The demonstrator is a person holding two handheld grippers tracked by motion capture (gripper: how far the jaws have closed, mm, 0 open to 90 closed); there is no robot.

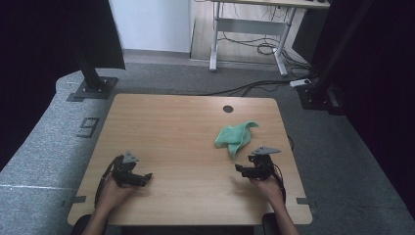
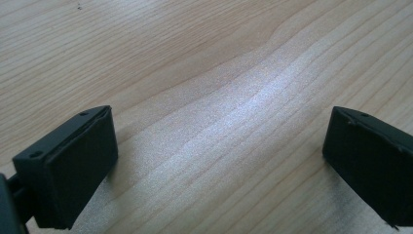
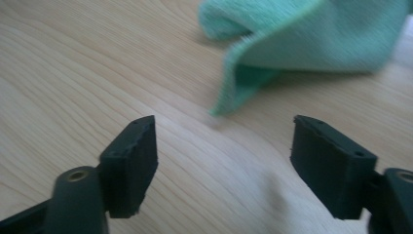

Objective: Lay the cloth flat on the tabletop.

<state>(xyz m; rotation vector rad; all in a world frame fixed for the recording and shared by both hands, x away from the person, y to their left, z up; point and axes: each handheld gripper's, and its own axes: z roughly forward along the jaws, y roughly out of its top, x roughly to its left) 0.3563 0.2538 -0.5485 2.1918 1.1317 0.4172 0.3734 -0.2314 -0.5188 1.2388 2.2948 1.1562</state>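
- From the high view I see one green cloth (image 1: 236, 136) crumpled on the bench (image 1: 186, 142), just ahead of my right tongs (image 1: 243, 169) and well apart from my left tongs (image 1: 145, 177).
- My right gripper view adds the cloth's hemmed corner (image 3: 229, 97), hanging toward my released jaws, untouched.
- My left gripper view gives bare bench between released jaws.
- The cloth's long axis runs from that near tip away toward the bench's far right.
- Count: one cloth, two tongs.

Light wooden table (image 1: 186, 127) — a crumpled green cloth (image 1: 236, 137) lies on it.
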